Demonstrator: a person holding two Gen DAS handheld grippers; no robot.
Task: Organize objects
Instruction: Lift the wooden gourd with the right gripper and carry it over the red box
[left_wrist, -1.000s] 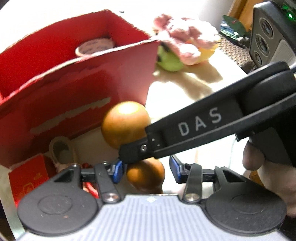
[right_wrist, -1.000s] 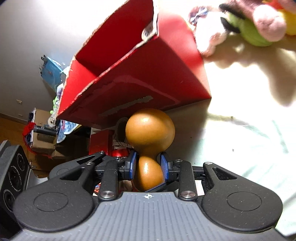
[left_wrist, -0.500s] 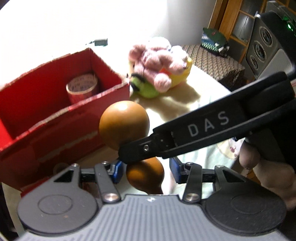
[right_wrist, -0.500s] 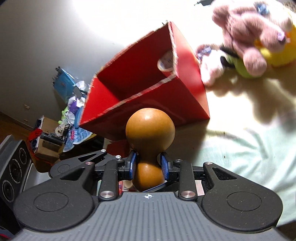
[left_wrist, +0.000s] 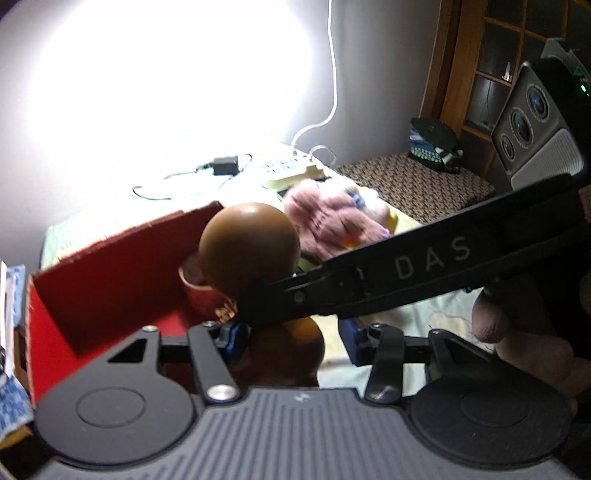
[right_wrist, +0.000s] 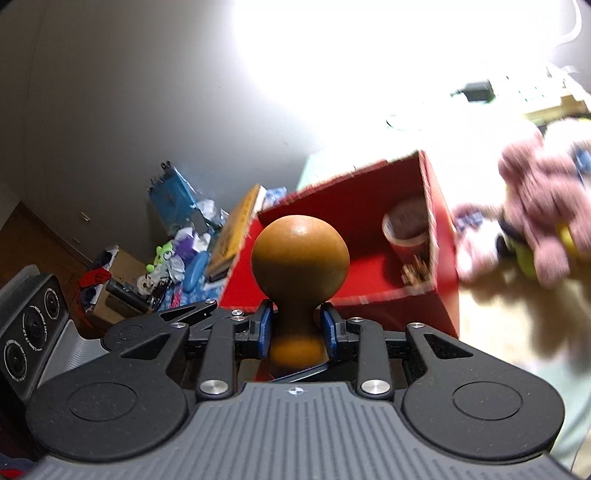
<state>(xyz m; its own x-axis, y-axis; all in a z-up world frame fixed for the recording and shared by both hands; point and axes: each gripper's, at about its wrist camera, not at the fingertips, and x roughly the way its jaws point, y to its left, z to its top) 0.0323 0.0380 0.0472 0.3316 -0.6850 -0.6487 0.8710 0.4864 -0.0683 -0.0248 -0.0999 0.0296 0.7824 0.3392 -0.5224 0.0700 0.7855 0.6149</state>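
Lifted above the red box (right_wrist: 354, 221), the gourd (right_wrist: 300, 254) points bulb-forward, right claw (right_wrist: 297, 326) clamping its neck.

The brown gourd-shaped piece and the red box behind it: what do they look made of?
Gourd-shaped piece: smooth, hard, semi-gloss brown surface with a small highlight on top; probably a dried gourd or varnished wood, the look cannot settle which. Red box: matte cardboard, judging by its pale, ragged, torn top edges.
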